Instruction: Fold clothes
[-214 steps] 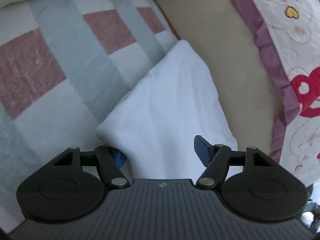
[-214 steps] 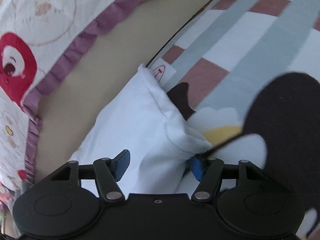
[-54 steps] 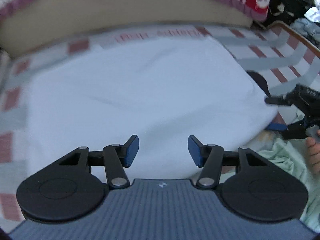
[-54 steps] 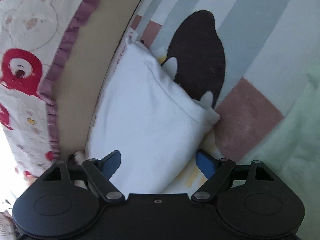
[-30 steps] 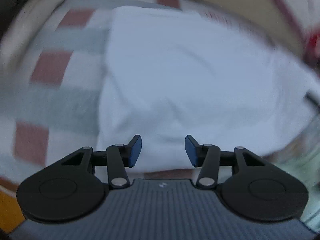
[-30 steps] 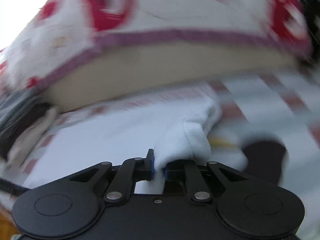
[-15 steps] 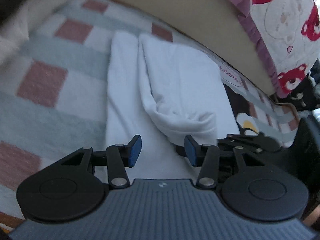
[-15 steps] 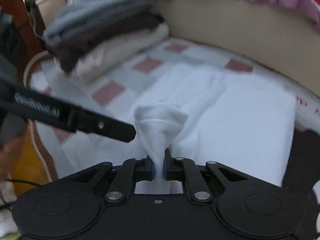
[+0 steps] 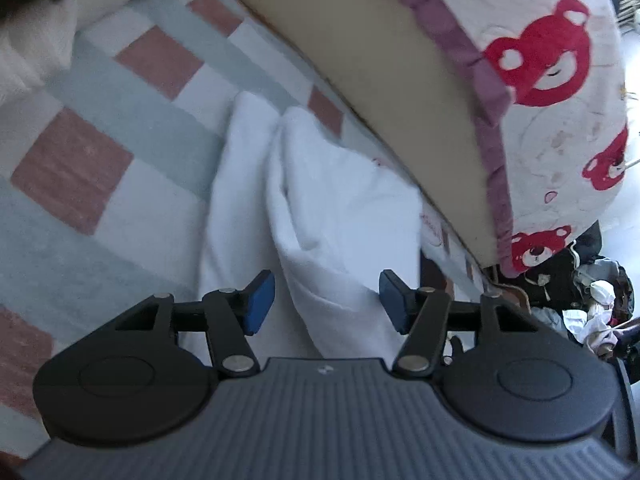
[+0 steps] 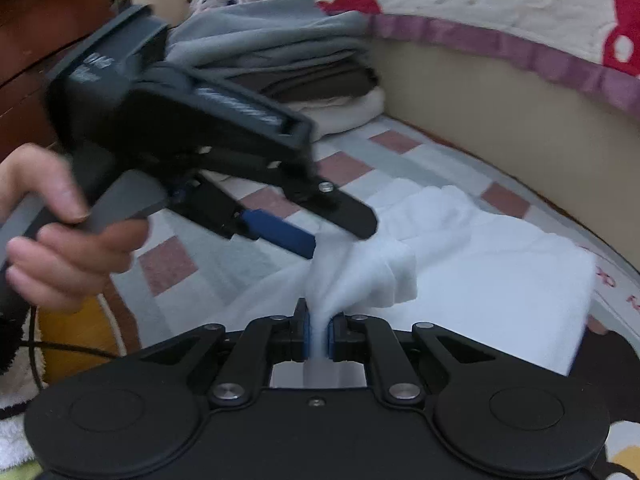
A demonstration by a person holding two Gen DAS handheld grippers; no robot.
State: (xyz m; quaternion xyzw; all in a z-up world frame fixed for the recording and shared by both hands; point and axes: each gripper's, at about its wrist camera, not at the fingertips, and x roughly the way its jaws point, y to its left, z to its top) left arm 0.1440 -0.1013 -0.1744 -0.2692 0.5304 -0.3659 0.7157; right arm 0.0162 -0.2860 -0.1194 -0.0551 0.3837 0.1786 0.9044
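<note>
The right hand-held gripper [image 10: 318,334] pinches a raised fold of the white garment [image 10: 480,276] lying on the checked blanket [image 9: 104,184], probably to carry it over, while the left hand-held gripper [image 9: 326,300], jaws just widened, straddles that fold without gripping.

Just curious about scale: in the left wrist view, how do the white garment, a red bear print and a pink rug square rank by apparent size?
1. white garment
2. red bear print and pink rug square: look alike, nearness differs, so unranked.
</note>
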